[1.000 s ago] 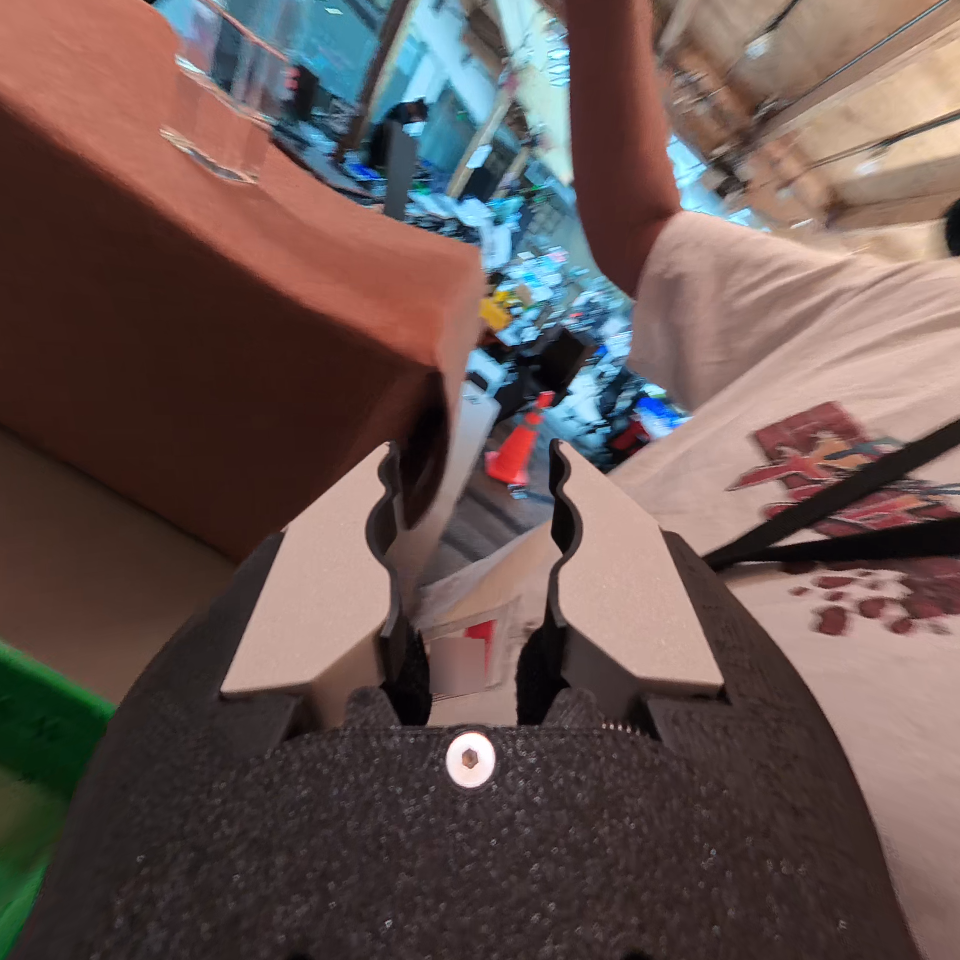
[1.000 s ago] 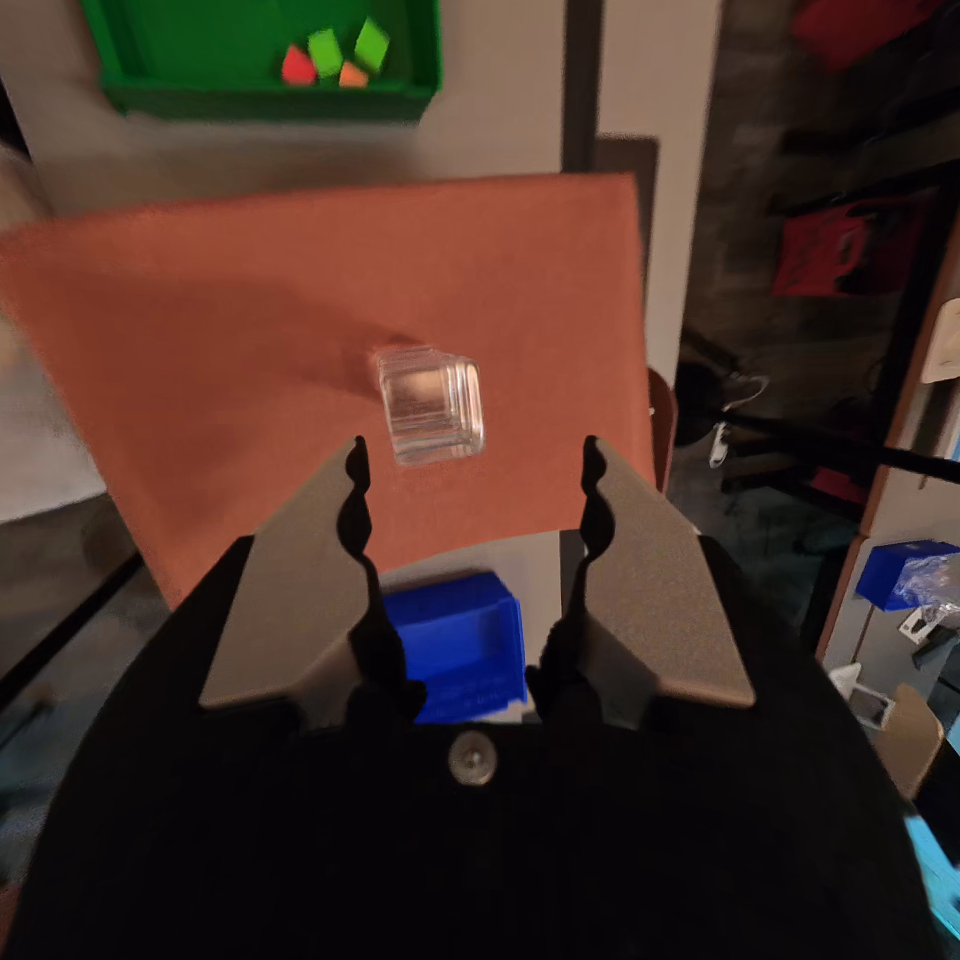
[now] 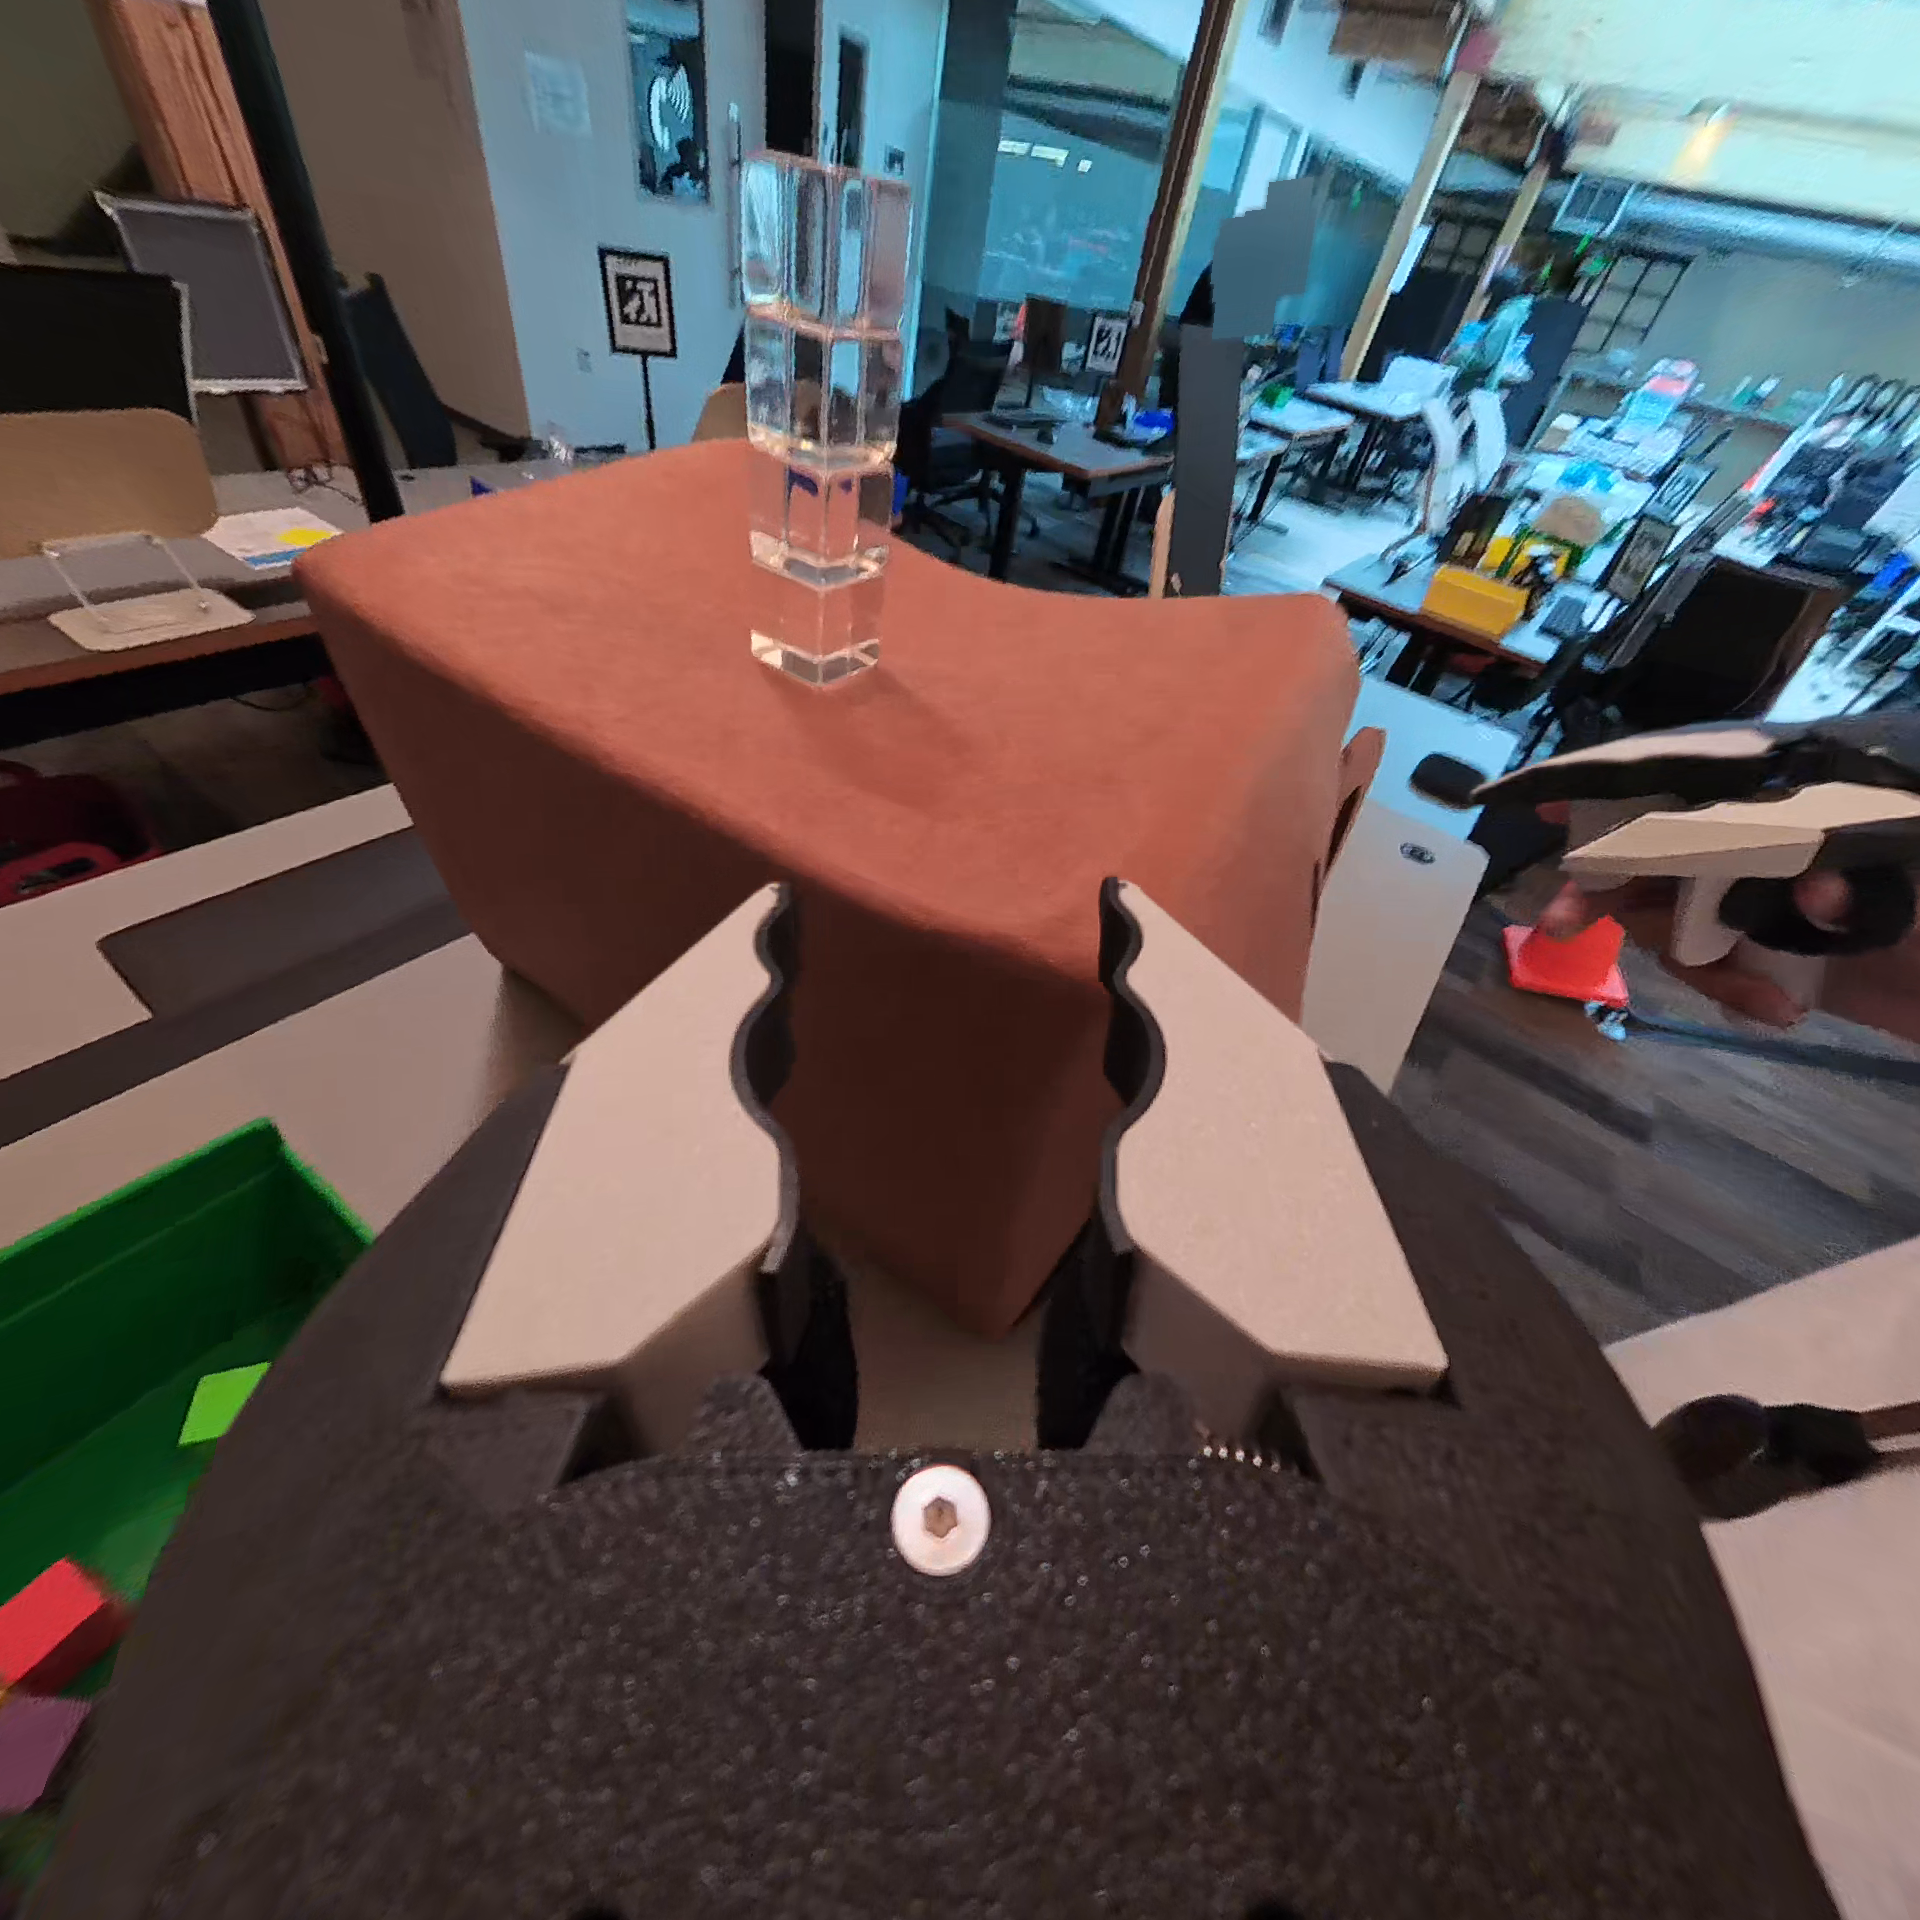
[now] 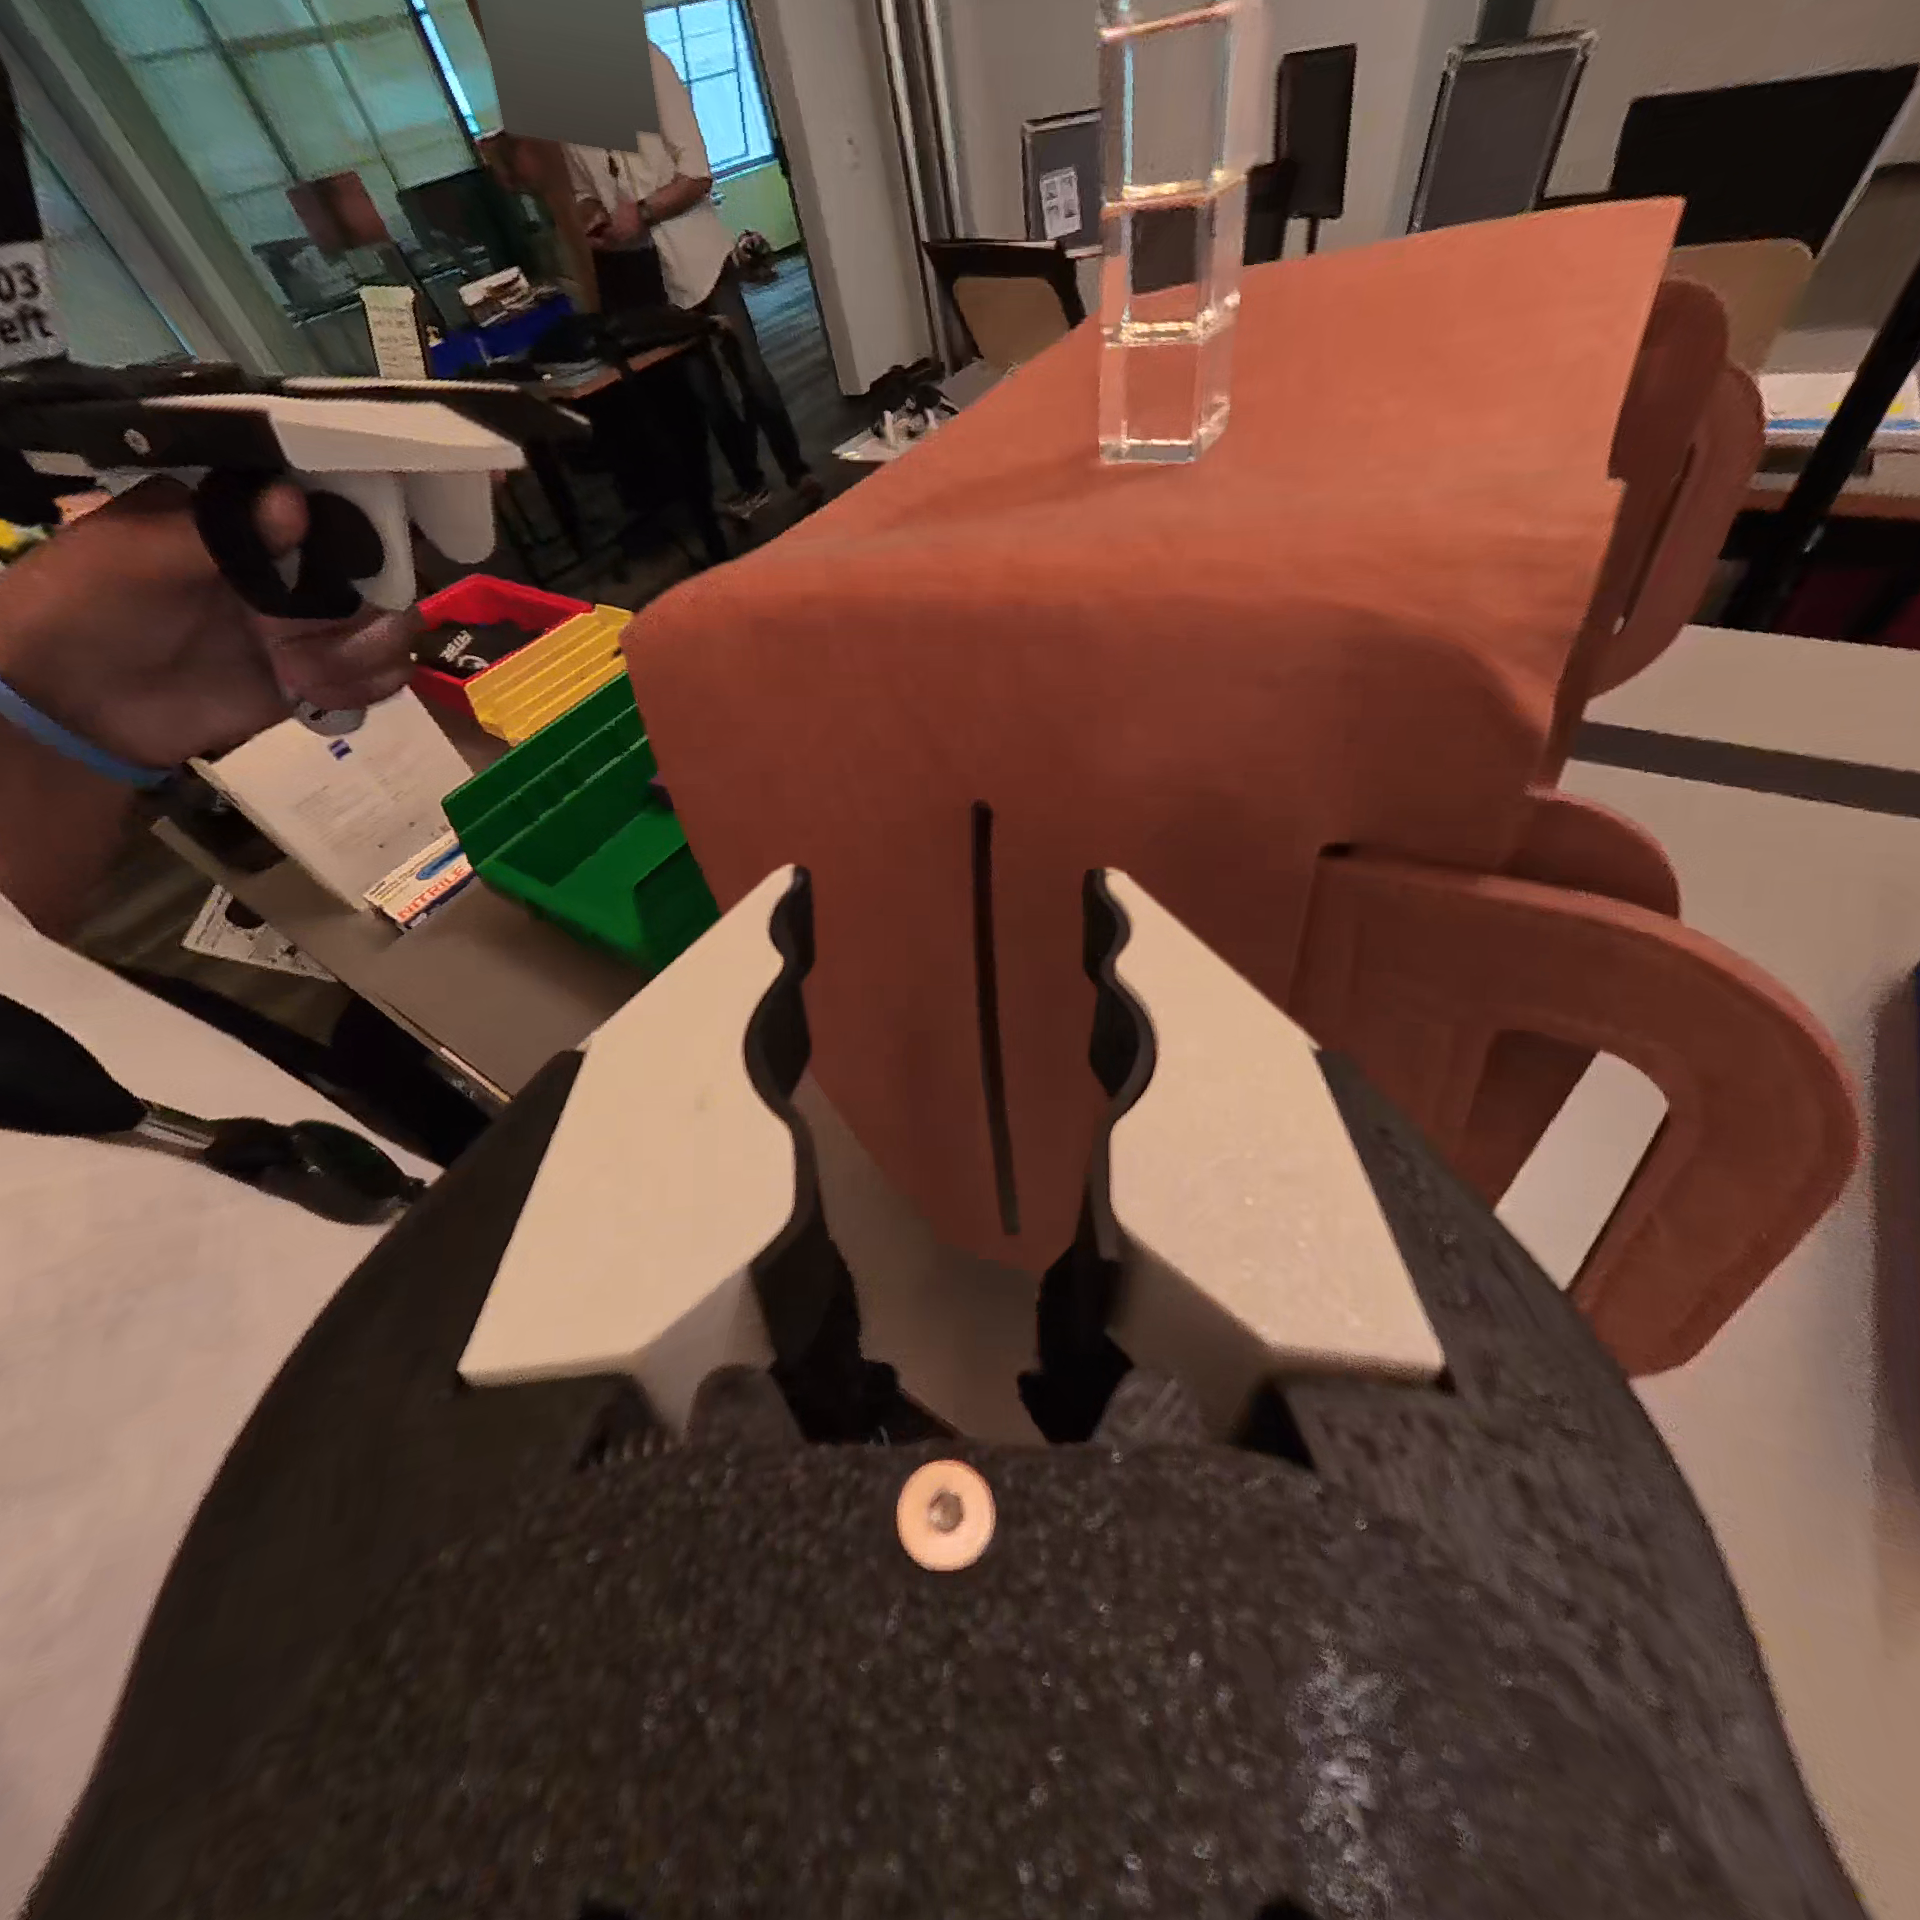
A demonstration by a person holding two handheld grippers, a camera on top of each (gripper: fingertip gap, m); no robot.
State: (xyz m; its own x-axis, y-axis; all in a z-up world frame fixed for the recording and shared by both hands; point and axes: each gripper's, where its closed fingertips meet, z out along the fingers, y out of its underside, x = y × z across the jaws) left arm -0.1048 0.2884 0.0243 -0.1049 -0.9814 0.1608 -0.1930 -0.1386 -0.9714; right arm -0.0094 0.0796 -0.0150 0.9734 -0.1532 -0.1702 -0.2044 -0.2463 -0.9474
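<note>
Facing a brown felt-covered stand from two sides, both grippers hang empty with their jaws spread wide.

The left gripper points at one rounded corner of the stand, close to its side wall but not touching it; a green bin with coloured blocks lies just below and to its left on the pale table. The right gripper faces the stand's end wall, in line with a thin vertical slot, also clear of it; curved brown side pieces stand out to its right. A tower of clear cubes stands upright on the stand's top, well back from the near edges and apart from both grippers. Bare tabletop lies around each gripper, and open floor shows beyond the table edge.
</note>
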